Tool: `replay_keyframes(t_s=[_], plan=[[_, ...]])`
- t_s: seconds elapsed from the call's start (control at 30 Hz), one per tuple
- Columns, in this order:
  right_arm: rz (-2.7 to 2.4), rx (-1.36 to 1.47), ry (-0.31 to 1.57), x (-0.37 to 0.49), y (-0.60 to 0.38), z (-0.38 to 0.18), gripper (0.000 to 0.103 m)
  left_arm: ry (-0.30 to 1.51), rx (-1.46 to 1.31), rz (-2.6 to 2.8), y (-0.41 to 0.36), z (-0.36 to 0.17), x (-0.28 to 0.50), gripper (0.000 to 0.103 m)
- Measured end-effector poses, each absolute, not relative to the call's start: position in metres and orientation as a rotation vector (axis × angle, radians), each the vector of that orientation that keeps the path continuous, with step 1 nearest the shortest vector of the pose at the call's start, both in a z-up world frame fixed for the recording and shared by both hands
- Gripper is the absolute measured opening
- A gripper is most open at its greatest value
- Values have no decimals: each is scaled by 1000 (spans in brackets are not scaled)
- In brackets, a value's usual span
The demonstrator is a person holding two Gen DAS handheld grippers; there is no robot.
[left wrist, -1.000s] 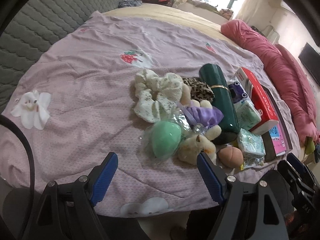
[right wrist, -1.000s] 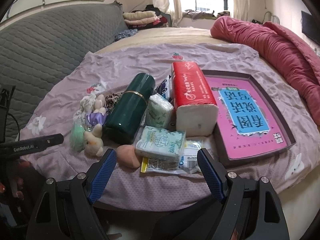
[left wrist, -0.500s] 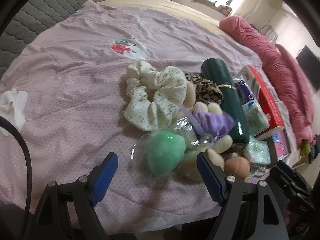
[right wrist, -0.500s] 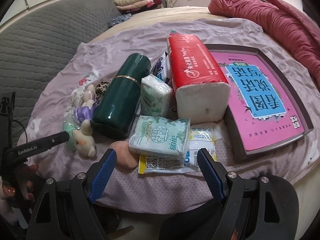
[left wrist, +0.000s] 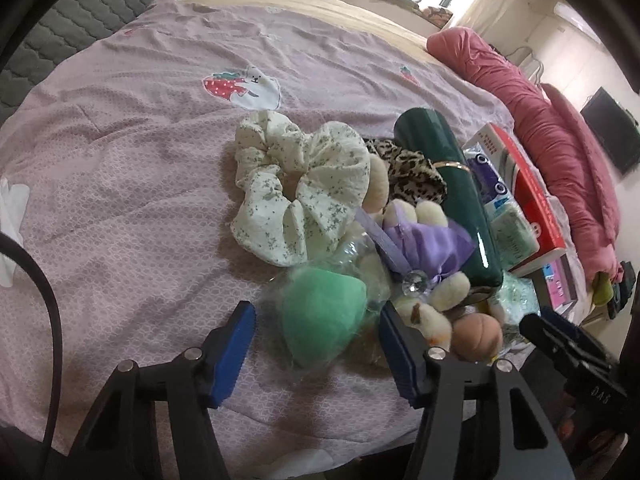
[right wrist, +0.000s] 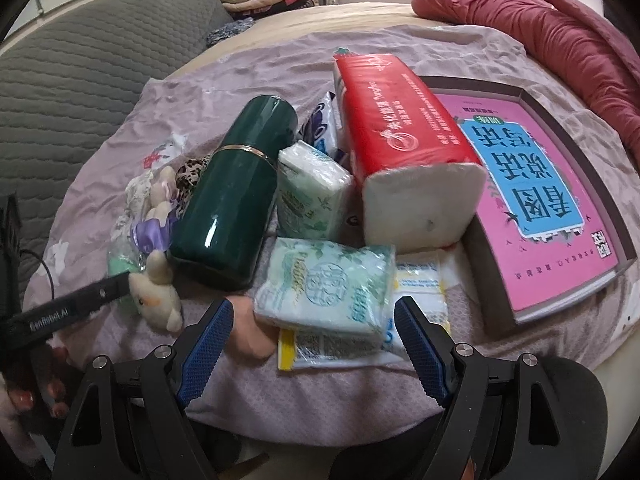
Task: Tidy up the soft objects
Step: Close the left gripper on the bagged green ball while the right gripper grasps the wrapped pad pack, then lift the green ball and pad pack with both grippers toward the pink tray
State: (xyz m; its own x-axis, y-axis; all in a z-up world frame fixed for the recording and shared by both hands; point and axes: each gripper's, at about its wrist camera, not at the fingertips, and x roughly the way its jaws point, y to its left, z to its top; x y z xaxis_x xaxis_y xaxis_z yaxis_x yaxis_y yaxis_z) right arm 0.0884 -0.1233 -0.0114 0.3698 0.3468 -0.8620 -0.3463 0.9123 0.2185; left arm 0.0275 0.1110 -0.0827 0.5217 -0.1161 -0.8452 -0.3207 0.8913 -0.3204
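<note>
The step in hand seems to be the first pick of a soft thing from the pile on the bed. The left hand-held gripper [left wrist: 316, 340] hangs low over the lilac patterned bedsheet [left wrist: 120, 200], and its jaws are closing around the mint-green soft sponge in a clear plastic wrap [left wrist: 324, 316]. The sponge lies between the two blue pads, but the pads do not press on it yet; a gap shows on the left side.

The right hand-held gripper [right wrist: 314, 344] stands spread, holding nothing. Just in front of it lies the green-and-white soft pack of tissues [right wrist: 324, 284], which rests on a flat yellow-edged packet of wipes [right wrist: 340, 352].

In my judgement, the next move needs the left jaws to finish closing on the sponge only. The wrap is thin and slippery, so the pads should catch the sponge body, not just the film.

Several things crowd the sponge. The cream plush toy with a purple ribbon [left wrist: 420, 280] touches its right side, very near the right pad, and could be pinched together with it. The cream floral fabric scrunchie [left wrist: 296, 196] lies just behind. A peach round sponge [left wrist: 476, 334] sits beside the plush toy, and the dark green glossy cylinder case [left wrist: 452, 200] lies along the pile. A big red pack of paper tissues [right wrist: 400, 140] and a pink flat box [right wrist: 536, 200] lie further right, well apart from the sponge.
</note>
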Motion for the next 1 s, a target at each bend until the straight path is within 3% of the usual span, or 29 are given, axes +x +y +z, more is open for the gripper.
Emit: replay_keyframes(t_s=[0.43,0.6,1.0], plan=[[331,-69,1129,104,-102,-34,83,1021,-493,137,118,-89,28,52],[348,-29,1107,101,-113,-29,76,1003,-495,127,118,-87,26,45],[393,17,1023,78,-137,7,76,944,-535,102,117,-70,12,43]])
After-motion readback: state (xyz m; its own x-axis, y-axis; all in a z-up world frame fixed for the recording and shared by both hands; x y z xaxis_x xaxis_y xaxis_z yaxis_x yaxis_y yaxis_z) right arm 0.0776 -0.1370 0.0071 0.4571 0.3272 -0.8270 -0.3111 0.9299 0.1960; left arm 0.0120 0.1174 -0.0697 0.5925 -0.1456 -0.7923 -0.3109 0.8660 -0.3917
